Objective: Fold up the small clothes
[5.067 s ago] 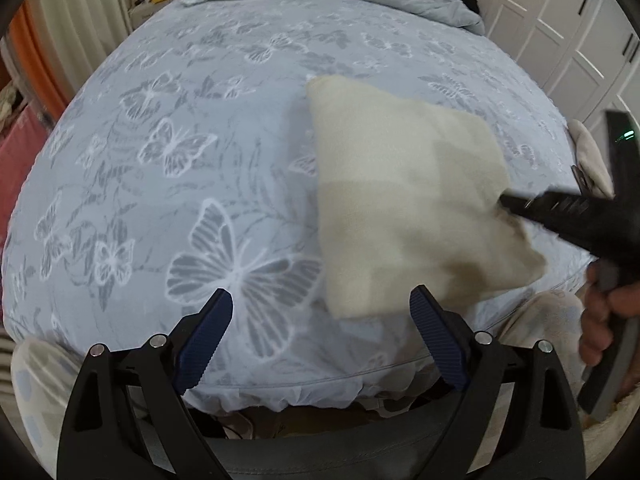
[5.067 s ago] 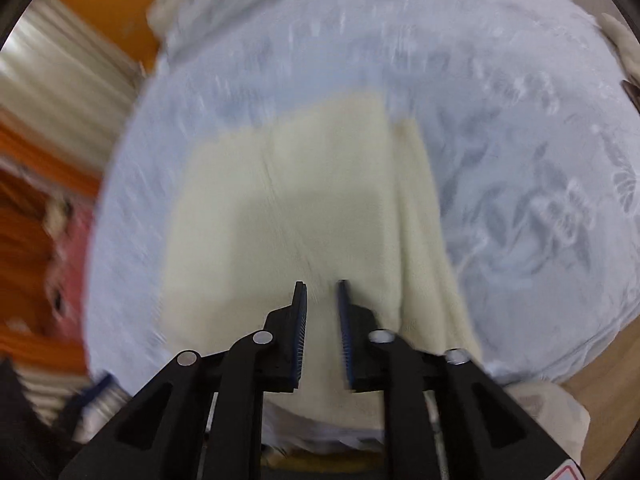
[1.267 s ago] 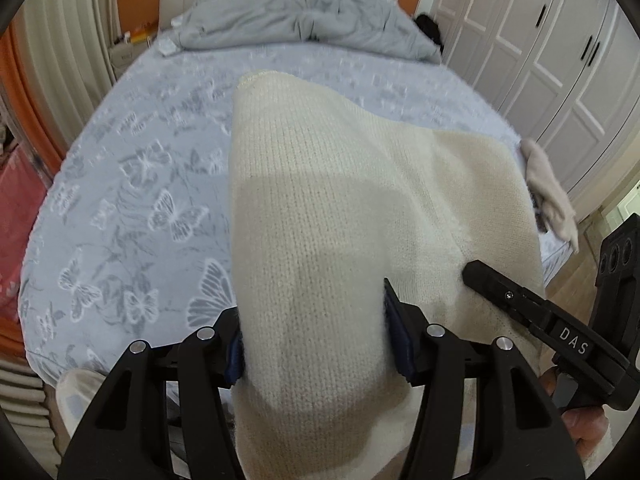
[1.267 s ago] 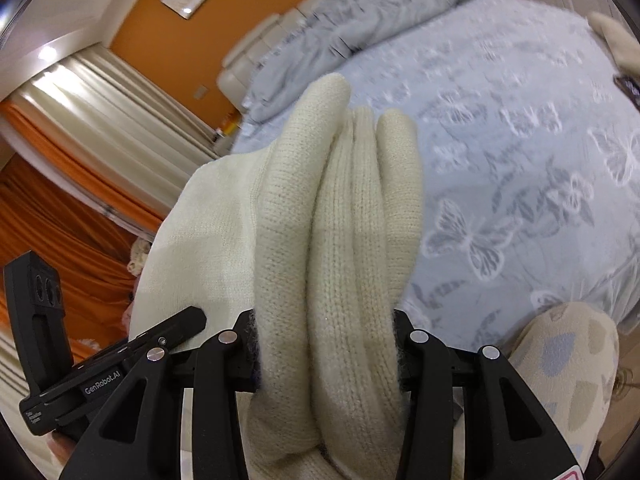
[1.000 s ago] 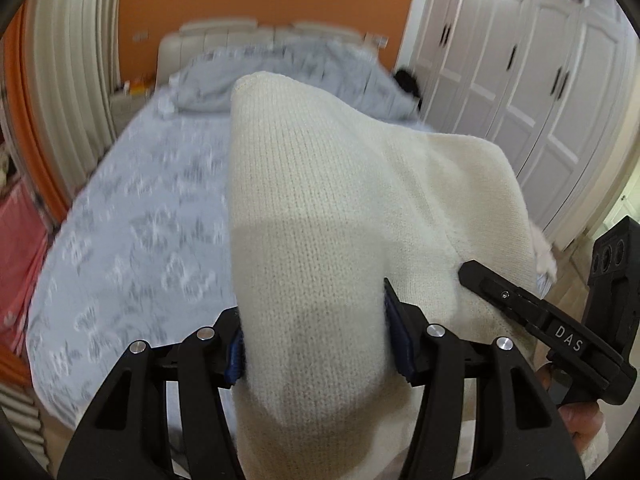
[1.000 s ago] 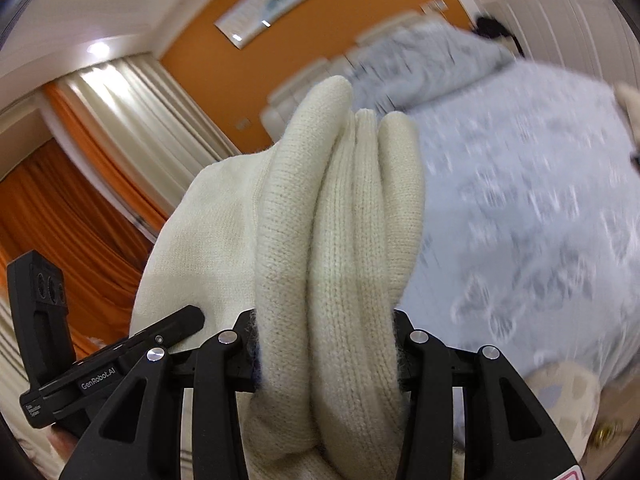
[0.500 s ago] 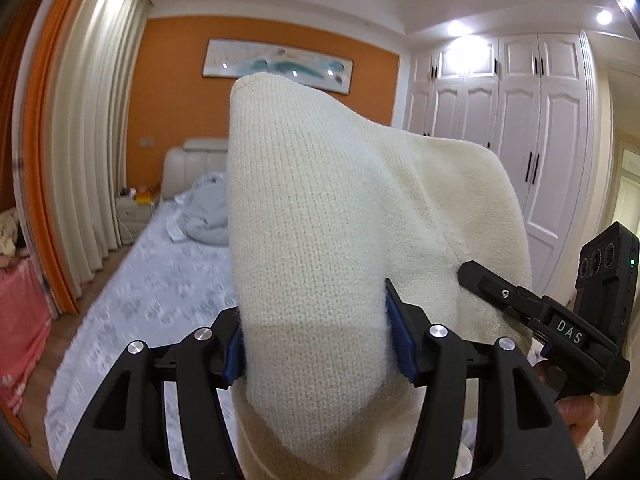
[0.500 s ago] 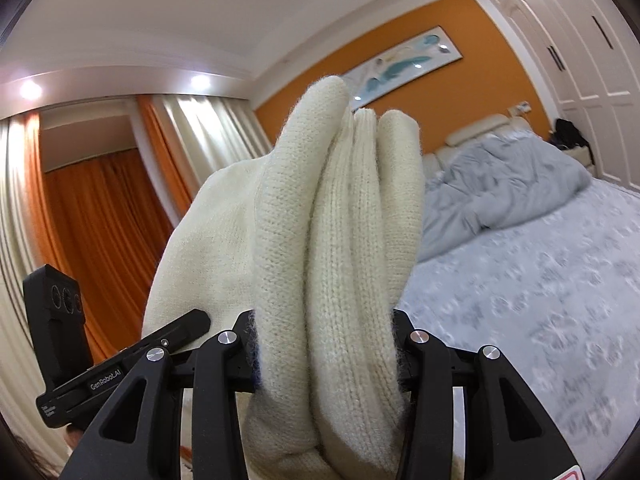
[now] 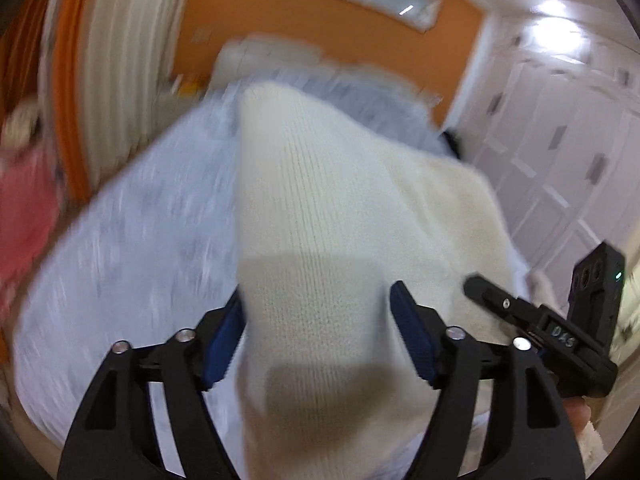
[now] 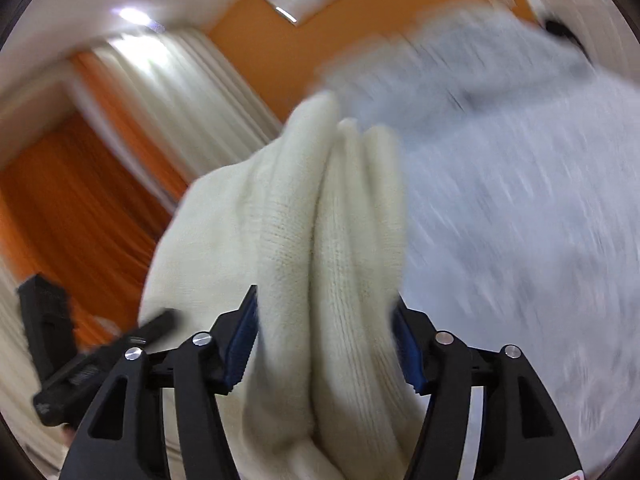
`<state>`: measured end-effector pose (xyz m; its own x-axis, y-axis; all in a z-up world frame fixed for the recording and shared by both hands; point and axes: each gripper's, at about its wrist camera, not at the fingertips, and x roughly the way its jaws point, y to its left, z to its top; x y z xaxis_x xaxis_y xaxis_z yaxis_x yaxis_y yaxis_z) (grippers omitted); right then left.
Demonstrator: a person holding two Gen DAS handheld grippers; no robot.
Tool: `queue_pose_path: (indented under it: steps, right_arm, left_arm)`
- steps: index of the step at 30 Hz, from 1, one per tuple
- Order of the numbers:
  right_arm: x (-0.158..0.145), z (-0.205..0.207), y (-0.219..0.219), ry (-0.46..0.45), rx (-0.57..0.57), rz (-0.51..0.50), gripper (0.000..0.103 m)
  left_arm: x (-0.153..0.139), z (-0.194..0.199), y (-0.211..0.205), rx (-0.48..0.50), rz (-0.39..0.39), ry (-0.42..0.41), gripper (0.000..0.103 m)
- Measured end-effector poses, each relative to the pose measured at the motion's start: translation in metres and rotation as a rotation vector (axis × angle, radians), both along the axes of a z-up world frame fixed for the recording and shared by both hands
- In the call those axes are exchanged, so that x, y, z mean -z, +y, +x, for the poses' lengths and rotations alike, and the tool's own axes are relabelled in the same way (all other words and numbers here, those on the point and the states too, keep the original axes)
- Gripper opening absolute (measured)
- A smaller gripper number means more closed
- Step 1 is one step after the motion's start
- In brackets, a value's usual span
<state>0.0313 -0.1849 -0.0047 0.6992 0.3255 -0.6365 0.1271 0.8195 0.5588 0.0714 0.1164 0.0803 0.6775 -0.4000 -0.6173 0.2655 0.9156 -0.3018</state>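
Observation:
A cream knitted garment is held up in the air over the bed. My left gripper is shut on one thick folded end of it. My right gripper is shut on the other end, where the cream knitted garment bunches into several folds between the blue pads. The right gripper also shows in the left wrist view at the lower right. The left gripper shows in the right wrist view at the lower left. Both views are blurred by motion.
The bed with a pale blue butterfly-print sheet lies below, and it also shows in the right wrist view. A grey duvet is heaped at its head. White wardrobe doors stand on the right, orange curtains on the left.
Both grippers have tilted down from the wall toward the bed, still holding the garment stretched between them. The grip on the garment is unchanged.

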Motion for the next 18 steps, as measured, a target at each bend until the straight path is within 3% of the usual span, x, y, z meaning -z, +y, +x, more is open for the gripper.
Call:
queue_pose_path:
  steps: [2, 3, 5, 8, 10, 15, 16, 18]
  right_arm:
    - [0.06, -0.015, -0.015, 0.158, 0.069, -0.022, 0.061]
    - [0.07, -0.021, -0.019, 0.186, 0.082, -0.015, 0.061]
    - [0.087, -0.034, -0.023, 0.217, 0.079, 0.015, 0.061]
    - [0.082, -0.02, -0.015, 0.21, 0.029, -0.014, 0.061]
    - [0.084, 0.004, -0.003, 0.206, -0.027, -0.023, 0.07]
    - [0.119, 0.045, 0.018, 0.29, -0.071, -0.02, 0.072]
    - [0.125, 0.049, 0.02, 0.299, -0.069, -0.037, 0.069]
    - [0.128, 0.055, 0.024, 0.309, -0.106, -0.037, 0.021]
  left_arm:
    - [0.074, 0.01, 0.015, -0.073, 0.052, 0.144, 0.072]
    - [0.1, 0.01, 0.021, -0.102, 0.077, 0.202, 0.071]
    - [0.135, 0.003, 0.039, -0.131, 0.028, 0.291, 0.071]
    - [0.143, -0.001, 0.046, -0.149, -0.027, 0.309, 0.076]
    - [0.149, 0.005, 0.042, -0.143, -0.04, 0.33, 0.079]
    - [0.174, 0.017, 0.027, -0.131, -0.079, 0.414, 0.083]
    - [0.184, 0.018, 0.025, -0.134, -0.075, 0.432, 0.083]
    - [0.197, 0.02, 0.021, -0.139, -0.054, 0.464, 0.083]
